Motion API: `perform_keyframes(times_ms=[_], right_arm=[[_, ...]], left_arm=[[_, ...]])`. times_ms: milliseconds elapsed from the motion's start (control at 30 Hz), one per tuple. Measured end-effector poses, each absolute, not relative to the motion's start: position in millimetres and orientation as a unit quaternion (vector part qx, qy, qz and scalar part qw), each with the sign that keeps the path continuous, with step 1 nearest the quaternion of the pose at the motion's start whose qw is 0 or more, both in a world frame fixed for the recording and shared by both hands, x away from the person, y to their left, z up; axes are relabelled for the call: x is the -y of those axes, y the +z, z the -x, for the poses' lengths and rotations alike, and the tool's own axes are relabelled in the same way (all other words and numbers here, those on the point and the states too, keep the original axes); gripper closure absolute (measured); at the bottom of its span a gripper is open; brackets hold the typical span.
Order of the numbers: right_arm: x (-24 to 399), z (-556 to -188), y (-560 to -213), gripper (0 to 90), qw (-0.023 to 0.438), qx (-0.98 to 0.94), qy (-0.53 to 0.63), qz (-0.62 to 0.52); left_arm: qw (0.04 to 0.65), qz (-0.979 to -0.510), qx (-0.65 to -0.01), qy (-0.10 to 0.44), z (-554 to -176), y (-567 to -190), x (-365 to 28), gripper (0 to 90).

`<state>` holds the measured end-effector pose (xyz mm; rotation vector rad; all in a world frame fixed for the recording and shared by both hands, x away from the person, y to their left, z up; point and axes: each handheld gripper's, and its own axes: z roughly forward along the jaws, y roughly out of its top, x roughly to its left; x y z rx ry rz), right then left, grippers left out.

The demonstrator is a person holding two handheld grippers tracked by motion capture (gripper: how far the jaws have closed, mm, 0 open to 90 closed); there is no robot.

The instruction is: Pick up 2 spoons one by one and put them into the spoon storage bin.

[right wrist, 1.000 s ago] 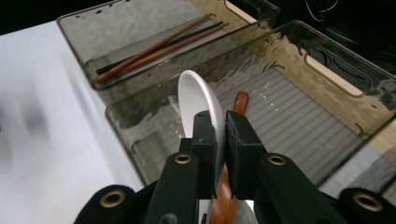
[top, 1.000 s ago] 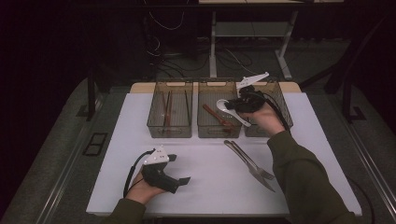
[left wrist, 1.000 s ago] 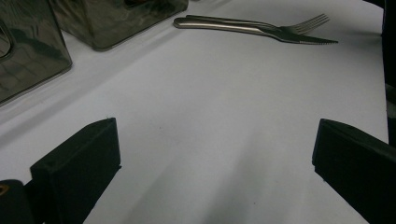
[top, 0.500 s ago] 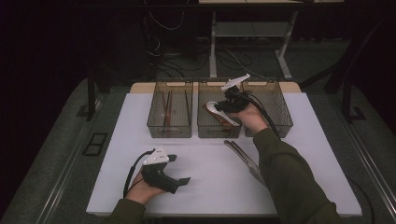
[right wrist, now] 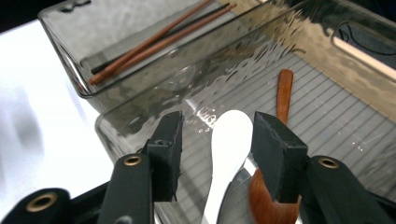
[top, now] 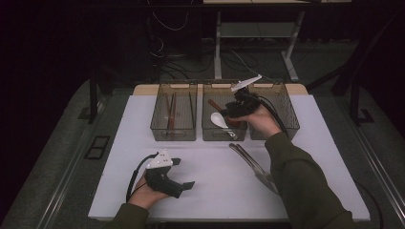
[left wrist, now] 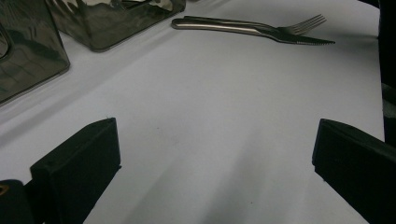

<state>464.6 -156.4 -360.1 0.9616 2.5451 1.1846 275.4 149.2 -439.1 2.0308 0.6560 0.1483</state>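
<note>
**White spoon let go over the middle bin**

One second ago the right gripper [top: 228, 112] was above the bin on the right with the white spoon clamped in it. Now it is over the middle bin [top: 210, 133], and its jaws have just been opening. In the right gripper view the white spoon [right wrist: 229, 154] lies between the two pads, but there is a gap on each side of it, so the pads do not press on it. The left gripper [top: 184, 177] is at the same place on the desk [top: 215, 191] as before, with its jaws wide apart and nothing between them.

The white spoon is a plain, glossy white one, with an oval bowl and a handle which becomes narrower. In the high view it [top: 219, 119] is inside the middle bin, near its front wall. A brown wooden spoon [right wrist: 275, 186] lies just beside it in the same bin.

The right gripper view shows the ribbed floor of the middle bin [right wrist: 327, 116], and in the next bin [right wrist: 70, 28] it shows the chopsticks [right wrist: 159, 39], brown ones and a dark one. In the high view these are only thin lines [top: 173, 112]. The left gripper view shows a fork [left wrist: 299, 23] and a knife [left wrist: 243, 30] side by side on the desk [left wrist: 210, 121], beyond its open jaws. In the high view the person's right sleeve [top: 296, 176] partly covers them.
</note>
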Motion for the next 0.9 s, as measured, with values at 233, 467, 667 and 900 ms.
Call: perform_keyframes(times_ms=[233,467,667,900], right_arm=[[171.0,-448.7,-348.9,51.7,0.088,-0.849,0.408,-0.325],[184.5,-431.2,-341.9,52.5,0.089,-0.848,0.41,-0.325],[197.9,-414.3,-342.3,53.1,0.089,-0.845,0.418,-0.322],[214.2,-397.2,-346.7,54.3,0.064,-0.837,0.424,-0.34]], left_arm=[[0.481,-0.832,-0.271,0.06,-275.2,-439.3,-148.7,0.0],[0.48,-0.832,-0.271,0.06,-275.0,-439.3,-148.9,0.0],[0.48,-0.832,-0.272,0.061,-275.1,-439.7,-148.8,0.0],[0.478,-0.832,-0.273,0.062,-275.6,-440.1,-148.8,0.0]])
